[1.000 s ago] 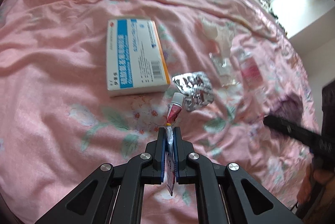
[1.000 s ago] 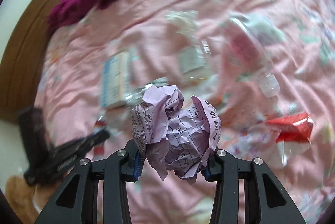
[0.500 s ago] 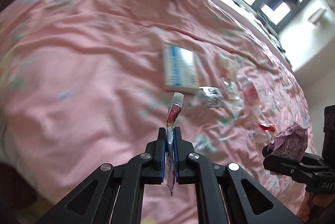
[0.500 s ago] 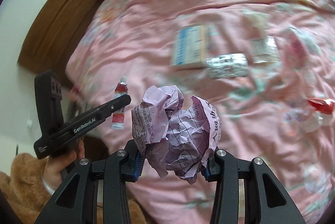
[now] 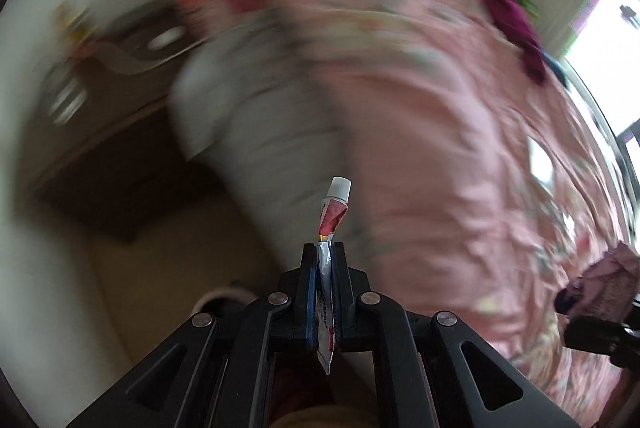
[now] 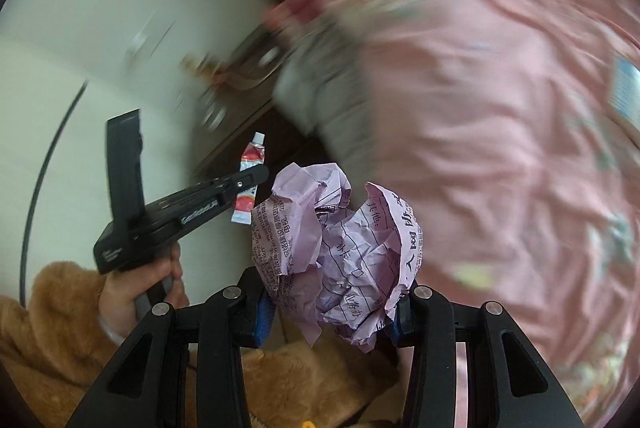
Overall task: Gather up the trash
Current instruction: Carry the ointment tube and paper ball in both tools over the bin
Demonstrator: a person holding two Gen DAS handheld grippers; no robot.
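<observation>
Two pieces are picked up but not yet binned; the left hand-held gripper (image 5: 323, 260) is clamped on a small red ointment tube (image 5: 332, 216), the right hand-held gripper (image 6: 332, 304) on a crumpled purple paper (image 6: 336, 252); both hang left of the pink bed (image 6: 500, 108), where a blue box (image 6: 626, 90) remains; no bin shows.

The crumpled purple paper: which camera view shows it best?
The right wrist view: the crumpled purple paper fills the centre, sharp, clamped in the right claw. The left wrist view shows it only as a blurred lump at the right edge.
</observation>
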